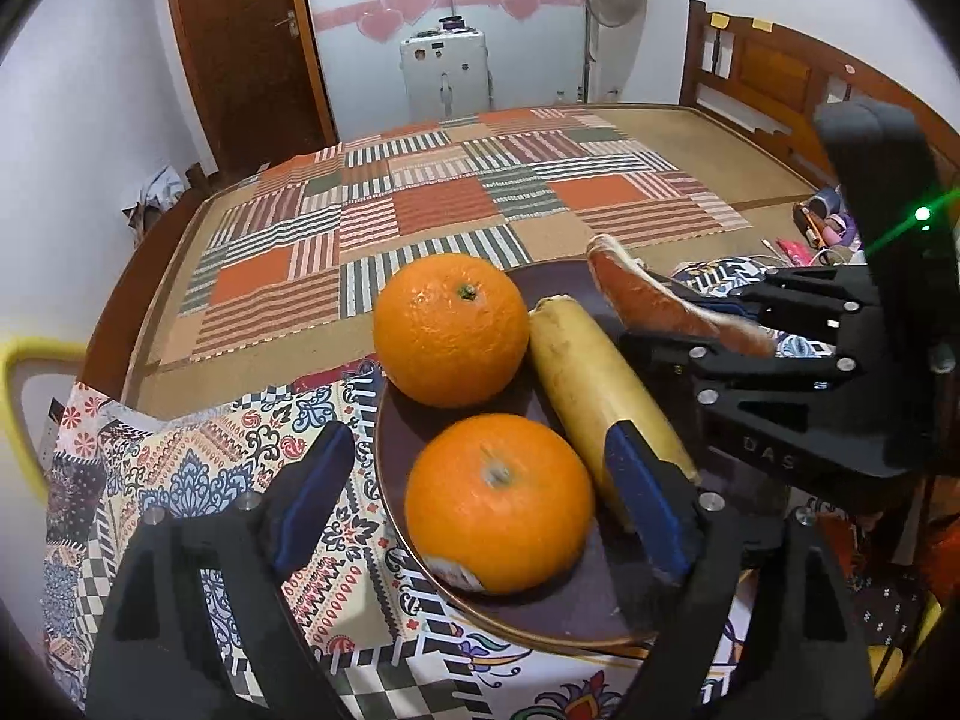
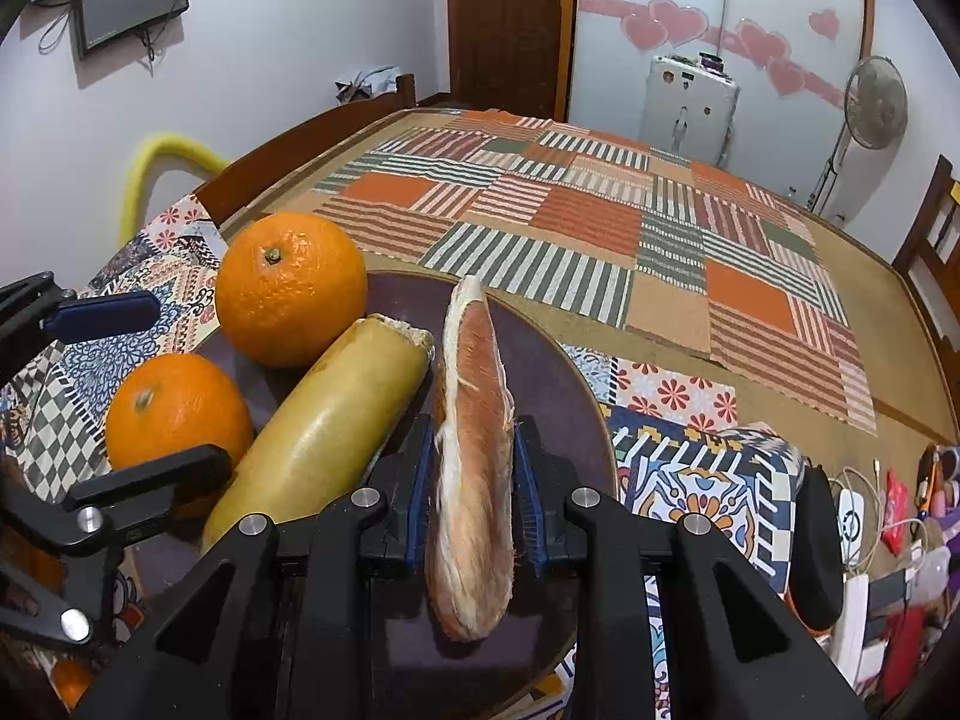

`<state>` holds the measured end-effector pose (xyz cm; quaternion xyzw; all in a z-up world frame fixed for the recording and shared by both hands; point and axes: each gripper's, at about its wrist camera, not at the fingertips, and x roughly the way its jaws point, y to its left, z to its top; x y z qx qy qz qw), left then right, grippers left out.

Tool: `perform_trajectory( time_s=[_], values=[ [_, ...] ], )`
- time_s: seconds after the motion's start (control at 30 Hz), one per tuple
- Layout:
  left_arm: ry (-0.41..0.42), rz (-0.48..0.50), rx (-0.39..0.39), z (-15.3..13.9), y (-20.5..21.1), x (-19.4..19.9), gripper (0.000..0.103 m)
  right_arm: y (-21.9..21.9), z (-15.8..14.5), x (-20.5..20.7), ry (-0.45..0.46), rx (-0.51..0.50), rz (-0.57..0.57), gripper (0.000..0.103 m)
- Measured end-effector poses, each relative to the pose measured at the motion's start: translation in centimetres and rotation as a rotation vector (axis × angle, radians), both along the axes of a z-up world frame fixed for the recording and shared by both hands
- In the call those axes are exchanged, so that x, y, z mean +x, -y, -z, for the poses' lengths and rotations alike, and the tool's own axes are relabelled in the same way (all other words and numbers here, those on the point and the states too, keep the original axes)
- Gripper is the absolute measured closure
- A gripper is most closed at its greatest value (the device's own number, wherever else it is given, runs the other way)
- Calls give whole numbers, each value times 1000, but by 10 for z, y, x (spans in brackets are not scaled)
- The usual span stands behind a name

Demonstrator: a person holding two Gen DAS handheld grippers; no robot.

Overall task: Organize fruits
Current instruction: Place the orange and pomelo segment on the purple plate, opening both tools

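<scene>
Patterned tablecloth | dark round plate holds two dimpled oranges, smooth yellow banana | left gripper spread around near orange, untouched | right gripper clamped on fibrous reddish banana above plate

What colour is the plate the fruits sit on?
The plate is dark purplish-brown with a thin golden-brown rim, best seen in the left wrist view.

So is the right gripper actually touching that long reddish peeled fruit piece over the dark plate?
Touching. In the right wrist view the right gripper has its blue pads pressed against both sides of the reddish fruit piece, no gap visible.
</scene>
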<state>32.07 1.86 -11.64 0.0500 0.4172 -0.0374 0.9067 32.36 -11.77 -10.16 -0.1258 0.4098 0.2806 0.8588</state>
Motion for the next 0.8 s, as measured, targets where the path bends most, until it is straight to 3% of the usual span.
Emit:
perform_trajectory(
  time_s=[0.07,0.2,0.53,0.8],
  values=[
    [5,0,-3,-2,-1,-3,17,0,-5,-3,17,0,5,78],
    [26,-10,-8,-11,-5,-11,17,4,-20,-13,70,7,12,64],
    [82,-55,-27,-40,-19,-49,16,13,-64,-57,172,55,7,64],
    [134,-74,-51,-64,-26,-102,16,24,-81,-106,210,88,-2,64]
  ],
)
